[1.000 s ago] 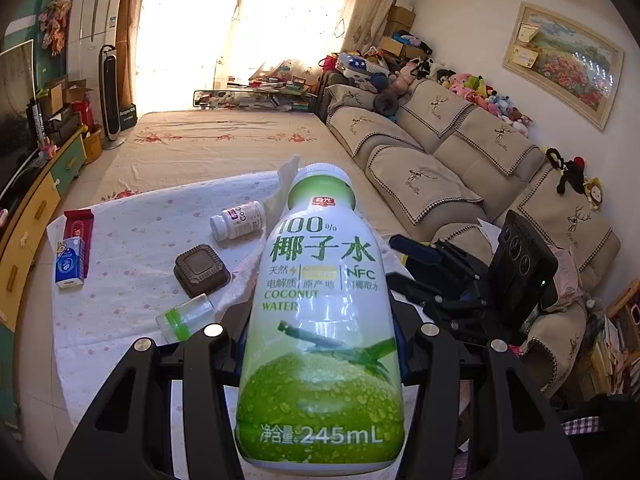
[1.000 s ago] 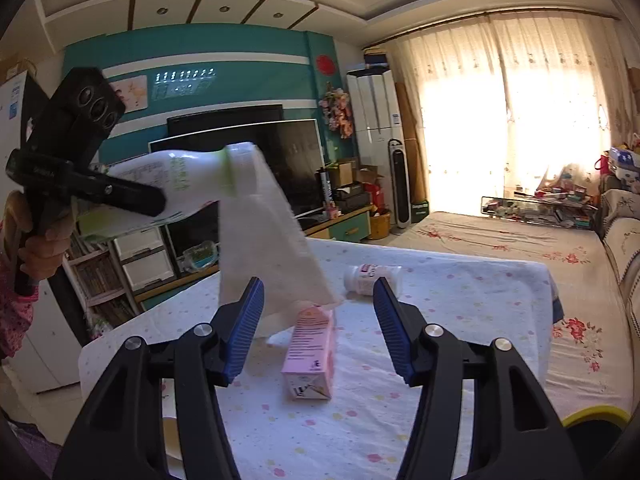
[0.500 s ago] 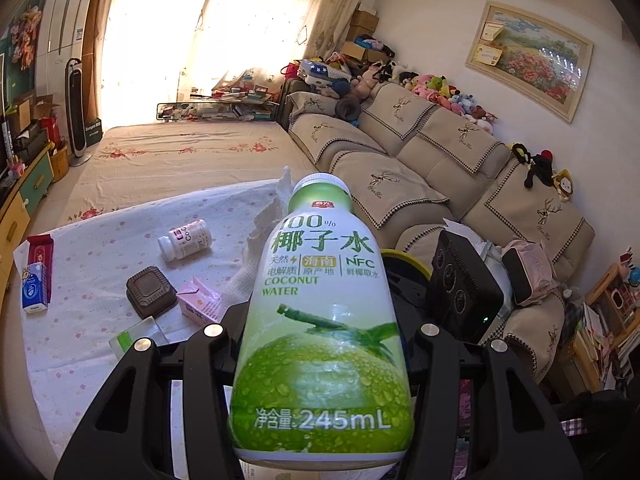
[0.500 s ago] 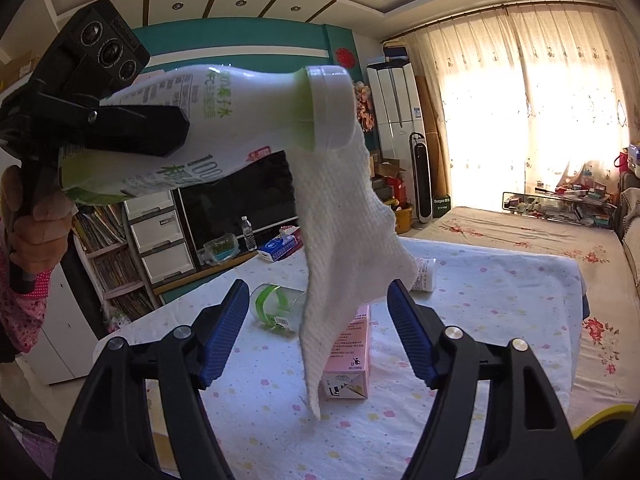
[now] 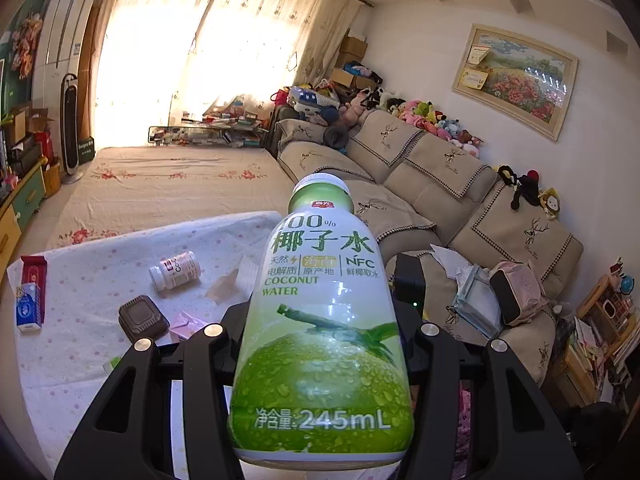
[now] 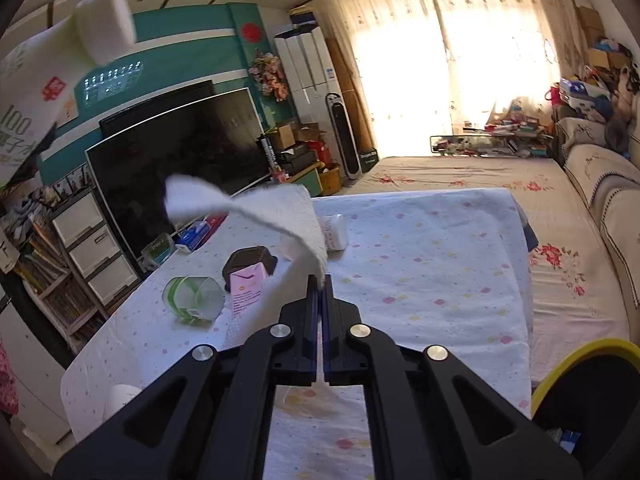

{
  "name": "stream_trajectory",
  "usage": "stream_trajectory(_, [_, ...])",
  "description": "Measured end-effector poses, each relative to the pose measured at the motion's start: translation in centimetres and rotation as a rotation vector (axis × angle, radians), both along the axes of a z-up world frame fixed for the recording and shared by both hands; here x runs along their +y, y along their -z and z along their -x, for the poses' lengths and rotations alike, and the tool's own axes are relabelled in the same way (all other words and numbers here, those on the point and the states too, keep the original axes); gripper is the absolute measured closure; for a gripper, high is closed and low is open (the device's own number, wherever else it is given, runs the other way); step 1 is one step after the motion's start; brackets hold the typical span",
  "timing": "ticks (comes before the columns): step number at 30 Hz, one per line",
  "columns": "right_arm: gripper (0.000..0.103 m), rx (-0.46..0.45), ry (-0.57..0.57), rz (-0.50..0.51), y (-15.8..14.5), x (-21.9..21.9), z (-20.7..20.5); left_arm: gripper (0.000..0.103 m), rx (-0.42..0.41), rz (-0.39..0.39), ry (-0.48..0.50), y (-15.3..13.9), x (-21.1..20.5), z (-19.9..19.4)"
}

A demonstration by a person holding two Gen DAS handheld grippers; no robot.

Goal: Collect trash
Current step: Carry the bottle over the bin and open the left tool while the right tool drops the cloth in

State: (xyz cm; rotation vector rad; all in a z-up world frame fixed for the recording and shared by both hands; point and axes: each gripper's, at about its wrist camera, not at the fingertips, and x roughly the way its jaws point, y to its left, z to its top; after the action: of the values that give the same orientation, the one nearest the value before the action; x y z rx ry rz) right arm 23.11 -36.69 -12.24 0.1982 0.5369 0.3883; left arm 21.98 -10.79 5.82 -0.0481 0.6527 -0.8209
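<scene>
- Two grippers hold trash above the table (image 6: pixel 432 248).
- Left gripper (image 5: pixel 320 344): jaws pinching the coconut water bottle (image 5: pixel 320 320).
- Right gripper (image 6: pixel 320 288): jaws pressed together on a paper towel (image 6: pixel 276 216).

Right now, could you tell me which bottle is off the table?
The coconut water bottle, held in the left hand-held gripper; the small white bottle lies on the table.

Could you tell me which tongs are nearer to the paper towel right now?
Right. The right tongs are shut on a corner of the paper towel; the left tongs hold the coconut water bottle apart from it.
</scene>
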Motion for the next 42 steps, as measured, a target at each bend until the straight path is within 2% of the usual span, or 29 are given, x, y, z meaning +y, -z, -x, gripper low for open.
stream_trajectory(4, [0.102, -0.044, 0.062, -0.008, -0.9, -1.6, 0.8, 0.052, -0.015, -0.029, -0.007, -0.5, -0.2, 0.5])
stream_trajectory(11, [0.102, -0.153, 0.128, -0.011, -5.0, -5.9, 5.4, 0.052, 0.029, -0.086, 0.027, 1.7, -2.4, -0.9])
stream_trajectory(15, [0.102, -0.22, 0.201, 0.009, -7.5, -9.7, 9.8, 0.052, 0.065, -0.114, 0.092, 3.9, -5.1, -2.0])
stream_trajectory(20, [0.102, -0.248, 0.303, 0.073, -9.3, -13.9, 14.8, 0.052, 0.118, -0.172, 0.205, 6.7, -10.7, -2.4])
stream_trajectory(25, [0.102, -0.234, 0.399, 0.116, -9.2, -17.5, 18.9, 0.052, 0.157, -0.238, 0.33, 9.5, -17.7, -2.2])
stream_trajectory(30, [0.101, -0.212, 0.498, 0.113, -8.0, -21.2, 22.4, 0.052, 0.159, -0.323, 0.421, 12.1, -25.1, -1.5])
stream_trajectory(38, [0.101, -0.168, 0.583, 0.1, -5.9, -25.2, 25.2, 0.052, 0.195, -0.545, 0.484, 18.3, -35.5, -1.2])
stream_trajectory(42, [0.101, -0.161, 0.587, 0.091, -5.4, -25.8, 25.5, 0.052, 0.229, -0.619, 0.471, 21.4, -38.3, -2.0])
